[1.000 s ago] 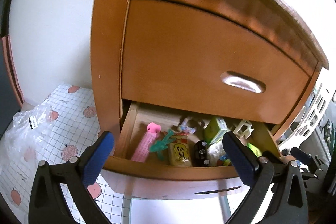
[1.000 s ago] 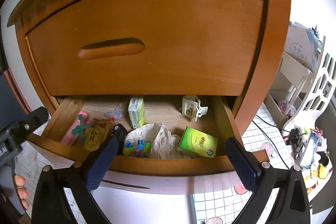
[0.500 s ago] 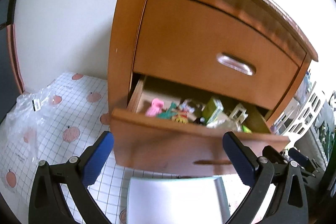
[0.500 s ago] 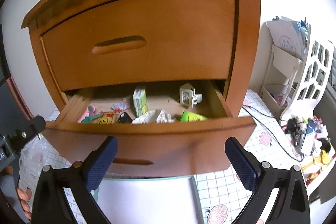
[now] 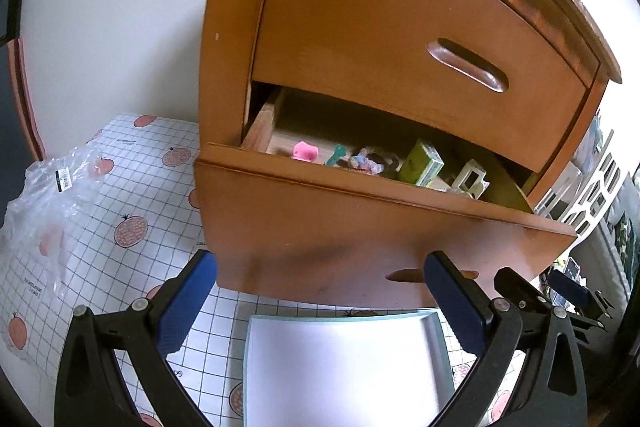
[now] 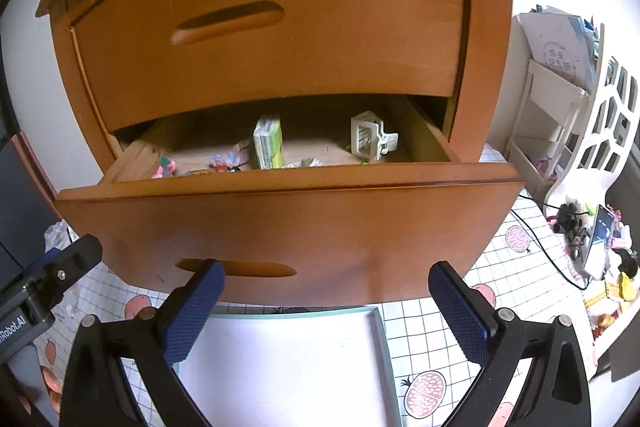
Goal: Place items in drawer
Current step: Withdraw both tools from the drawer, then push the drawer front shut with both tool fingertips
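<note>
since the drawer (image 6: 280, 223) is pulled out with items inside, its wide front is met straight ahead; both the left gripper (image 5: 320, 301) and right gripper (image 6: 326, 305) are held spread, empty, equally near.

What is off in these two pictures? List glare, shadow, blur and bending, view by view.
Left wrist view: fisheye bends the cabinet edges; glare on the upper drawer's handle; deep shadow at the back of the open lower drawer; items inside slightly soft. Right wrist view: same bowing, the lower drawer front curves; its interior is dim behind the white hair clip; bright window light washes out the right edge.
</note>
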Demonstrator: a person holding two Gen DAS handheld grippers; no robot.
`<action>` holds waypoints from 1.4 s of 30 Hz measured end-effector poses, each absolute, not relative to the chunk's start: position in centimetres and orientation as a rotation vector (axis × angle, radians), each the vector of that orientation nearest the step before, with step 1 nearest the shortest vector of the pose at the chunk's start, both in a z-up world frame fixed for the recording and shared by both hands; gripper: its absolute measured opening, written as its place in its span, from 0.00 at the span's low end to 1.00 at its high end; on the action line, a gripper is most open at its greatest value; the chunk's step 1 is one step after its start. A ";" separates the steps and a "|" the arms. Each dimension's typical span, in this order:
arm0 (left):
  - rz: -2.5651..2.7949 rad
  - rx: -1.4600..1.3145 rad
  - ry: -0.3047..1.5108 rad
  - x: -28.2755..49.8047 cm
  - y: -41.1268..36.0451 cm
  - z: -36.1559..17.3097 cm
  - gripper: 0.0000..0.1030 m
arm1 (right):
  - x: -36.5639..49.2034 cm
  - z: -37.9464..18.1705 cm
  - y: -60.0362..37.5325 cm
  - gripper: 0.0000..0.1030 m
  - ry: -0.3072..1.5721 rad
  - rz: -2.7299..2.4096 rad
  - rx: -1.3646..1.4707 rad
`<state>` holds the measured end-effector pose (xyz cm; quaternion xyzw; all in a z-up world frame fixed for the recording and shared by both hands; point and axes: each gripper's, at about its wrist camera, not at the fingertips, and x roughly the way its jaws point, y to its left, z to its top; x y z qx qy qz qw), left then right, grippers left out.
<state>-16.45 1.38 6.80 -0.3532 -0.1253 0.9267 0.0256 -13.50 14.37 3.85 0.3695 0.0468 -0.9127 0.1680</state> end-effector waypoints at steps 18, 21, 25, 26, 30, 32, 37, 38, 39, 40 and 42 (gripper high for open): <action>2.852 -1.117 -0.371 -19.6 2.5 6.0 1.00 | -15.9 2.8 13.4 1.00 0.138 -2.575 1.073; 2.861 -1.117 -0.359 -20.0 2.6 5.9 1.00 | -16.4 2.5 13.2 1.00 0.157 -2.578 1.068; 2.861 -1.119 -0.359 -20.4 2.7 5.7 1.00 | -16.7 2.3 13.0 1.00 0.156 -2.581 1.073; 2.862 -1.119 -0.359 -20.4 2.7 5.6 1.00 | -16.8 2.3 13.0 1.00 0.156 -2.580 1.072; 2.866 -1.119 -0.361 -20.6 2.7 5.5 1.00 | -16.8 2.3 12.8 1.00 0.166 -2.581 1.060; 2.866 -1.123 -0.358 -20.9 2.7 5.5 1.00 | -16.6 2.2 12.8 1.00 0.174 -2.581 1.053; 2.869 -1.122 -0.367 -20.3 2.8 5.7 1.00 | -16.5 2.3 12.8 1.00 0.185 -2.583 1.041; 2.868 -1.123 -0.368 -20.2 2.8 5.7 1.00 | -16.5 2.3 12.8 1.00 0.184 -2.584 1.037; 2.869 -1.124 -0.369 -20.2 2.7 5.7 1.00 | -16.5 2.3 12.9 1.00 0.185 -2.583 1.036; 2.868 -1.127 -0.368 -20.3 2.7 5.7 1.00 | -16.4 2.3 12.8 1.00 0.188 -2.583 1.035; 2.892 -1.131 -0.380 -20.3 2.7 5.7 1.00 | -16.4 2.3 12.7 1.00 0.195 -2.584 1.033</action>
